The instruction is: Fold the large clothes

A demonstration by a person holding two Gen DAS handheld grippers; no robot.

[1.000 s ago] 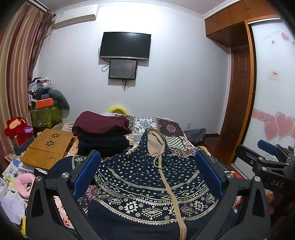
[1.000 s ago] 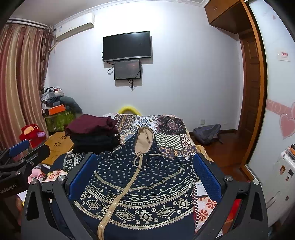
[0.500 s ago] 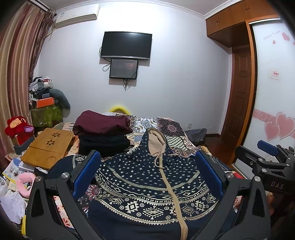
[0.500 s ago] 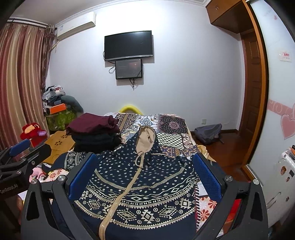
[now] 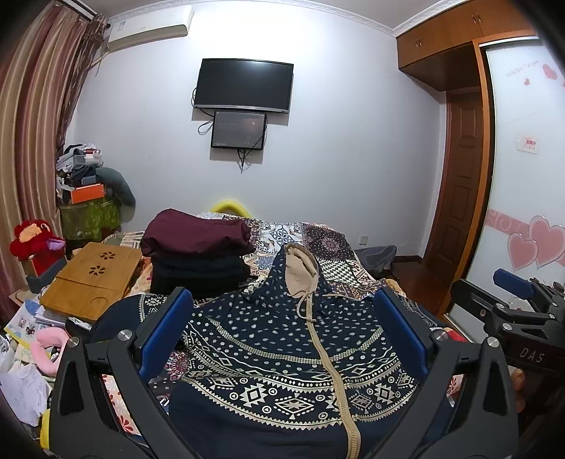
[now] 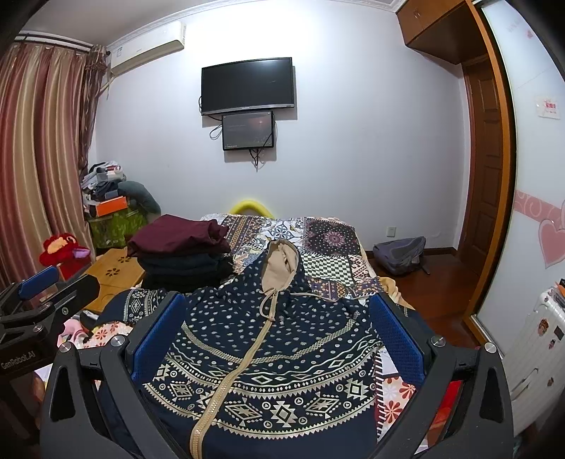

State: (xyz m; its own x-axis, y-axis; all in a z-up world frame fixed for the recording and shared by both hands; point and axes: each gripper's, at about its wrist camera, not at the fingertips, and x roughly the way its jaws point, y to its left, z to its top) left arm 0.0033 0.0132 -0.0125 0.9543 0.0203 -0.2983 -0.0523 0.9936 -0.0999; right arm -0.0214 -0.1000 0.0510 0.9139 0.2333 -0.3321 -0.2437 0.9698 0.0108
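One patterned navy hoodie [image 5: 282, 353] lies spread on the bed [image 5: 328, 243]. Beside it stands one stack of folded clothes [image 5: 197, 257], in which one maroon piece tops several dark ones; how many dark ones cannot be told. Two grippers show: the left gripper [image 5: 282, 317] and the right gripper [image 6: 279, 317], each with two blue pads. Two screens hang on the wall: one large television [image 5: 243, 86] and one smaller monitor [image 5: 238, 130]. There is one air conditioner [image 5: 152, 24], one wooden lap desk [image 5: 91, 279], one red plush toy [image 5: 33, 242], one grey backpack [image 6: 399, 256], and one white suitcase [image 6: 536, 353].

You face a pale wall [image 5: 353, 141], TV [image 5: 243, 86] above a monitor [image 5: 238, 131], striped curtains [image 5: 31, 116] left, wooden door [image 5: 459, 183] right, patchwork bed [image 5: 317, 247].
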